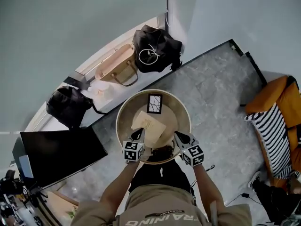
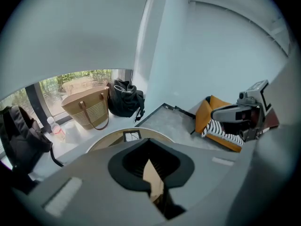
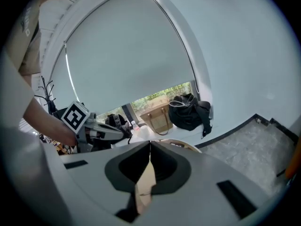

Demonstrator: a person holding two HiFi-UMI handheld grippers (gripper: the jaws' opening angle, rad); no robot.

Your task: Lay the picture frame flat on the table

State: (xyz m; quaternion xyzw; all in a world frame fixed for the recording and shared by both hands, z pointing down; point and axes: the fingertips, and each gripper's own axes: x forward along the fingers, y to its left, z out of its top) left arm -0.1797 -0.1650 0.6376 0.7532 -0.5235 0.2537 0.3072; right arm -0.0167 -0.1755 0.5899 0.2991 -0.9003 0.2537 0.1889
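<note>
Left gripper [image 1: 138, 134]: jaws pressed together, tan sliver [image 2: 153, 178] in gap, probably table [image 1: 176, 107] | right gripper [image 1: 181, 137]: jaws likewise together | frame [image 1: 154, 103]: table's far side, beyond tan sheet [image 1: 149, 125]; lower edge hidden in left gripper view.

Picture frame [image 1: 154, 103] motif too small; cushion [image 1: 275, 126] partly off-edge.

The frame [image 1: 154, 103] is showing a black border around a white picture veined with dark lines. The table [image 1: 126, 114] is glowing tan, the sheet [image 1: 149, 124] paler beige. One cushion [image 1: 270, 133] is wearing black-and-white stripes, the other cushion [image 1: 273, 93] plain orange. The floor [image 1: 221, 107] is showing mottled grey.
</note>
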